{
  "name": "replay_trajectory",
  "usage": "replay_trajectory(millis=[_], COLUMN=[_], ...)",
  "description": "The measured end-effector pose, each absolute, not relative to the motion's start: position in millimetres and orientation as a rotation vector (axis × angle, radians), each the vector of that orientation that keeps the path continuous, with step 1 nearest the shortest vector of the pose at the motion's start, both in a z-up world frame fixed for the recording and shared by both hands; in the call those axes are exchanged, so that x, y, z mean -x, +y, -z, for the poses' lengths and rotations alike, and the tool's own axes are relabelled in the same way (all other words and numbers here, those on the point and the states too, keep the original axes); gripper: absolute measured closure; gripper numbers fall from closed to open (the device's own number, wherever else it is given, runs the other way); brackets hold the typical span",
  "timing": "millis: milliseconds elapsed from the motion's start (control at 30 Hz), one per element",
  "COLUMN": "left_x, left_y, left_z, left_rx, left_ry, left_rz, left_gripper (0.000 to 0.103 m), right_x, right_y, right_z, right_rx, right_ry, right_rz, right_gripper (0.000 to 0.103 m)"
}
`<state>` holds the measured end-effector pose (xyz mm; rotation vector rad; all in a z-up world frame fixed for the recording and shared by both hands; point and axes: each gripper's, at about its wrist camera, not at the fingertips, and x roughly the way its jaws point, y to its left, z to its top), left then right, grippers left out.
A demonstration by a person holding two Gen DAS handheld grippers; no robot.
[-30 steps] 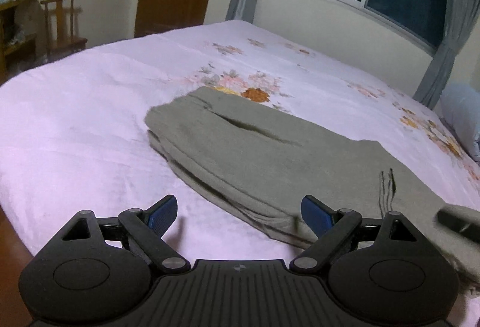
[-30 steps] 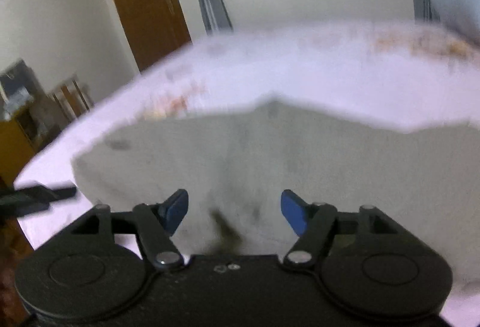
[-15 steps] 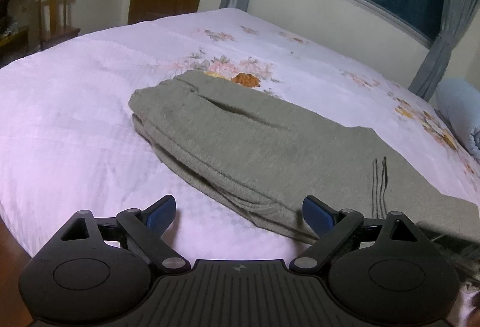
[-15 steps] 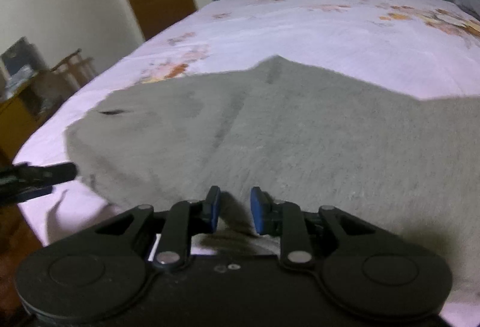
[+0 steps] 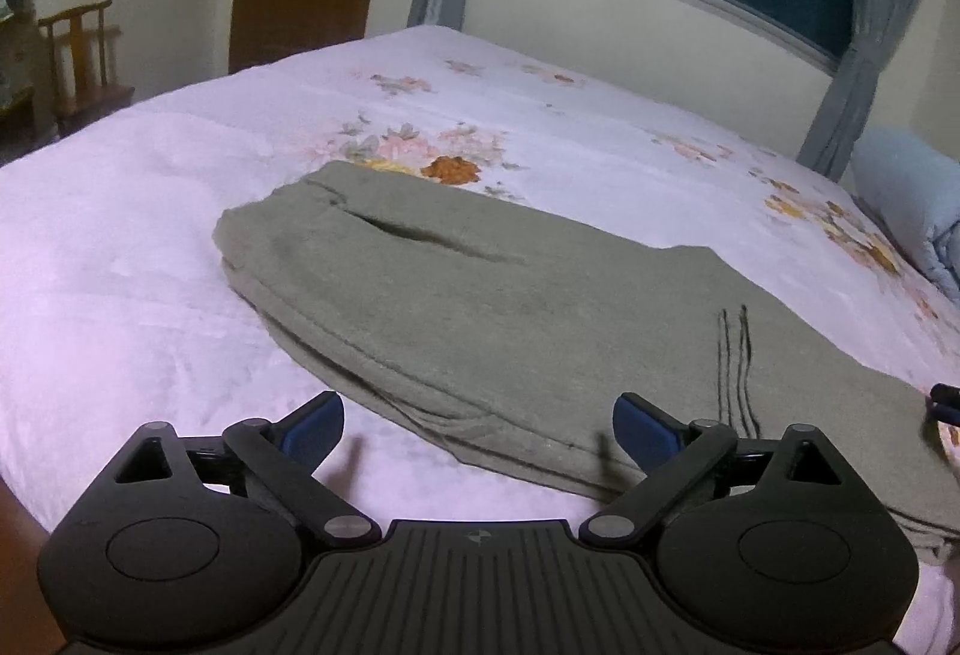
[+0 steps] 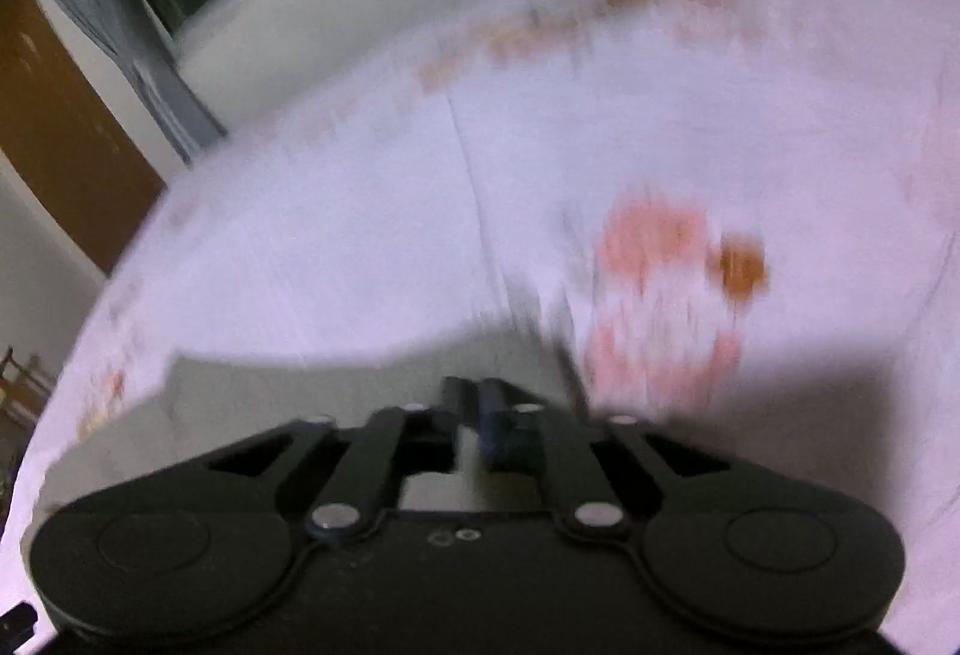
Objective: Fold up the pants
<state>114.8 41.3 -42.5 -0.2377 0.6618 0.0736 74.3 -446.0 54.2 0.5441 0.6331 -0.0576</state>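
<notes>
And here we have the grey pants lying flat, folded lengthwise, across the floral bedspread, waistband end toward the far left and the legs running off to the right. Our left gripper hovers over the near edge of the fabric, jaws spread wide and just opened a touch further, nothing pinched between them. Our right gripper is nearly clenched in a blurred view, grey cloth under its tips, and we cannot tell whether it grips that cloth.
</notes>
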Motion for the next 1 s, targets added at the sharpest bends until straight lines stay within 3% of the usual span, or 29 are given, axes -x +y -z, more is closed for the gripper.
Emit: replay_trajectory(millis=[167,300,367,667,733,867,1000], left_x=[-124.8,-131.0,-136.0,-132.0,-129.2,-132.0,-139.8], left_y=[59.1,90.5,105.2,125.4,129.2,135.7,138.1], left_z=[44.0,43.0,45.8,54.0,58.0,67.8,73.2], left_rx=[0.295,0.34,0.366,0.396,0.405,0.425,0.439], left_ry=[0.68,0.667,0.677,0.692,0.695,0.711,0.719], left_rz=[-0.108,-0.178,-0.214,-0.218,-0.223,-0.23,-0.232], left_gripper=[0.006,0.005,0.004,0.004,0.003,0.003,0.003], right_x=[-102.0,-65.0,-48.0,-49.0,-49.6,-44.4,-45.9], right_y=[-452.0,-437.7,-407.9,-234.4,-212.9,-183.2,-184.0], right_z=[-32.3,-69.0,-75.2,-59.1,-54.0,-44.2,-39.0], right_rx=[-0.576,-0.536,-0.51,-0.133,-0.017,0.209,0.286], right_ry=[0.771,0.63,0.623,0.708,0.701,0.708,0.699], right_rz=[0.054,-0.011,-0.142,-0.427,-0.431,-0.417,-0.447], right_gripper=[0.094,0.082,0.081,0.076,0.067,0.074,0.07])
